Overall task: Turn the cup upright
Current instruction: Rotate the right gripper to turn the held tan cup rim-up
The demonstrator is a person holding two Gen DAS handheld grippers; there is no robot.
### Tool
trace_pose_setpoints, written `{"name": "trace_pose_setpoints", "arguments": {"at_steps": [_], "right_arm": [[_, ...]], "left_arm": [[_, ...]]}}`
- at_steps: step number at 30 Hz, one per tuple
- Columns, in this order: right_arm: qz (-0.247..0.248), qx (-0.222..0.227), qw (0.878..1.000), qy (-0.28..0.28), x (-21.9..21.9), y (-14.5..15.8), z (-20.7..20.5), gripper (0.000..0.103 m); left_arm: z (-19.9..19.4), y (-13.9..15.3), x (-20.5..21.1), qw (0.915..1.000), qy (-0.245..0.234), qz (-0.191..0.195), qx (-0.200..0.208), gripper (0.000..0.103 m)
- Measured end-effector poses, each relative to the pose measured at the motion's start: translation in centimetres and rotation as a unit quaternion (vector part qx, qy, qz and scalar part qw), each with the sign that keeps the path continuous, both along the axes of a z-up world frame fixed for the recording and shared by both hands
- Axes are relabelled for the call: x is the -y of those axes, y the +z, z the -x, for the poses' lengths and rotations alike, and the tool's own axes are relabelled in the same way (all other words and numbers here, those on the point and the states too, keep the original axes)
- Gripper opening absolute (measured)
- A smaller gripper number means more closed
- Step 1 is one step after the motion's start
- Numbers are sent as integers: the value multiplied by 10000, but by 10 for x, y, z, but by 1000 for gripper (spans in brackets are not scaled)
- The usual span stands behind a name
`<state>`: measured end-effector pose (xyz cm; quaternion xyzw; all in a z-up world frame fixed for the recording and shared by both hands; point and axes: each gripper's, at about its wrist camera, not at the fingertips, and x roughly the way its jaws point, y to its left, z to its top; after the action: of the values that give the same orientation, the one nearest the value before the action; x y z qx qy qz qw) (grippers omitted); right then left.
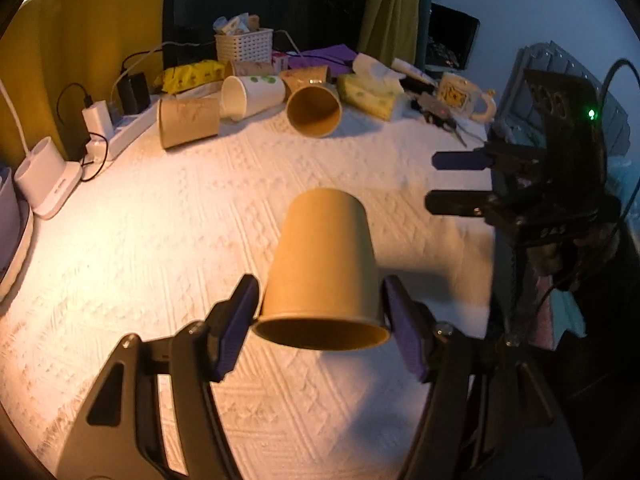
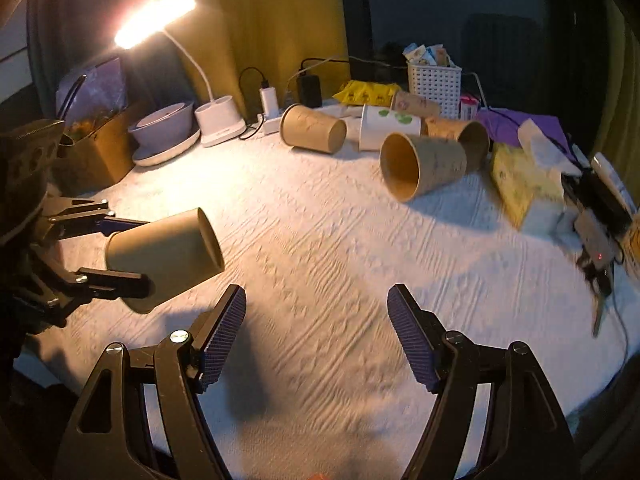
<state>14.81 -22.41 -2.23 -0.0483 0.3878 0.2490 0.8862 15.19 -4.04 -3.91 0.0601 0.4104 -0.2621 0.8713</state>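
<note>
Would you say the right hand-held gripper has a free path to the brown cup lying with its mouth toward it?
Probably yes: the right hand-held gripper is open and empty, and only bare white cloth lies between it and that brown cup.

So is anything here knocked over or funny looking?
Yes. Four cups lie tipped on their sides at the back of the table, like the brown cup. The left gripper holds another cup sideways in the air.

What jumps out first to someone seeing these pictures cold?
A tan paper cup held off the white tablecloth between the jaws of the left gripper, its mouth facing the camera. Behind it, several cups lie tipped over, and a bright desk lamp glows at the far left.
</note>
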Motion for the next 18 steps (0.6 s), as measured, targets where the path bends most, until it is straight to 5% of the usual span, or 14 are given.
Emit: {"name": "trace_pose_setpoints", "arguments": {"at_steps": [6,18], "right_arm": [[168,-18,9998,58,-1,-9,12,76],[700,345,9907,1113,-31,-2,25,76]], "left_arm": [[4,-16,12,9991,-187,-360,146,67],[1,-31,5,9992,-357,-139,-87,77]]}}
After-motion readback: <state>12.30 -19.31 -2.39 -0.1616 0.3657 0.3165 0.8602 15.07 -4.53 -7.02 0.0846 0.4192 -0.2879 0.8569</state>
